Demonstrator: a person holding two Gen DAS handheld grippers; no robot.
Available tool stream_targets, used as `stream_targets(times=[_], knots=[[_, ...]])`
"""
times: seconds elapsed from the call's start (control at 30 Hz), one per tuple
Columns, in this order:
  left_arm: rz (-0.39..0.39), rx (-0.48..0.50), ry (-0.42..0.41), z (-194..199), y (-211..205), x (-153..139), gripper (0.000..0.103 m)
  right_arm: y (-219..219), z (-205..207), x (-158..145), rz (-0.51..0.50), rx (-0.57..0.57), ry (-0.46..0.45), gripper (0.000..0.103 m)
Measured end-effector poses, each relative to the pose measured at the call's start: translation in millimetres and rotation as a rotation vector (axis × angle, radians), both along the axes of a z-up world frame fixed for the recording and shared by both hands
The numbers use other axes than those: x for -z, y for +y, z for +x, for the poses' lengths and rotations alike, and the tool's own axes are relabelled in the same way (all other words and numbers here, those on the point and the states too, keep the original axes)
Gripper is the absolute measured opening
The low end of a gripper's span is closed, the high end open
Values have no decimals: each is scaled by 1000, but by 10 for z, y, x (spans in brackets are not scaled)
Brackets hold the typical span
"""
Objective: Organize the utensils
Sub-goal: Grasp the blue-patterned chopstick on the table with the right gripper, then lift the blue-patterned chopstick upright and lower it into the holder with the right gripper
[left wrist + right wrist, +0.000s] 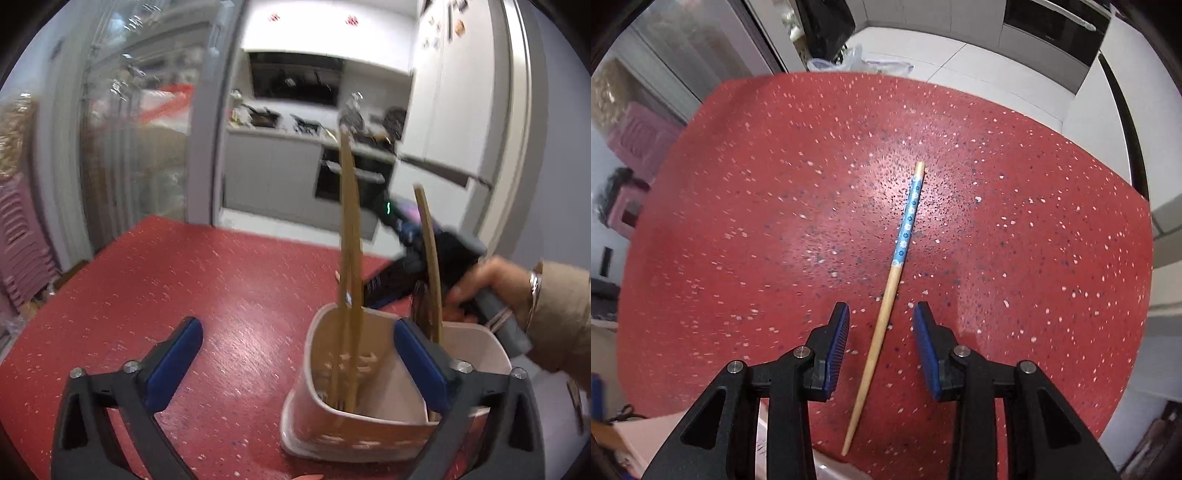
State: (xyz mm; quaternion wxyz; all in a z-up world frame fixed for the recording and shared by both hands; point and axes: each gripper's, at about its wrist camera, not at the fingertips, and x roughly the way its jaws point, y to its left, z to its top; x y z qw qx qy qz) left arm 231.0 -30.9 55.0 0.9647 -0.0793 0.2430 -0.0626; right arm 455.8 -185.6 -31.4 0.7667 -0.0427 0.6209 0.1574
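Note:
A pale pink utensil holder (369,428) stands on the red speckled table (221,280), with wooden chopsticks (349,240) upright in it and one more (430,258) in its far side. My left gripper (297,325) is open wide with nothing between its pads; its right finger (417,362) overlaps the holder's rim. Behind the holder a hand (480,291) holds the right gripper's dark body. In the right wrist view a chopstick with a blue flowered top (886,302) lies flat on the table. My right gripper (882,308) points down over it, open, with its pads on either side and clear of the stick.
The table's far edge (923,83) drops to a white tiled floor with a plastic bag (849,59). Stacked pink stools (18,240) stand at the left. A pale box corner (646,439) shows at the near left of the right wrist view.

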Motion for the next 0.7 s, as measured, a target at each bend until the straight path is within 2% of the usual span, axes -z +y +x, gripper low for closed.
stream_targets(times=[0.1, 0.13, 0.17, 0.2, 0.37, 0.5, 0.7], knots=[[8, -3, -6, 1, 4, -25, 103, 56, -5, 155, -66, -30, 14, 27], [9, -5, -8, 2, 8, -26, 103, 81, -29, 139, -85, -52, -19, 19], [11, -10, -8, 7, 15, -22, 103, 100, -47, 147, -107, -68, -25, 18], [12, -15, -4, 13, 21, -16, 103, 113, -62, 147, -118, -82, -29, 9], [23, -27, 17, 5, 47, 15, 103, -31, -133, 75, -111, -36, -101, 7], [46, -36, 20, -42, 82, 27, 103, -312, -295, -253, -33, 36, -226, 7], [73, -41, 52, -131, 123, 64, 103, -694, -844, -1001, 114, 131, -466, 7]])
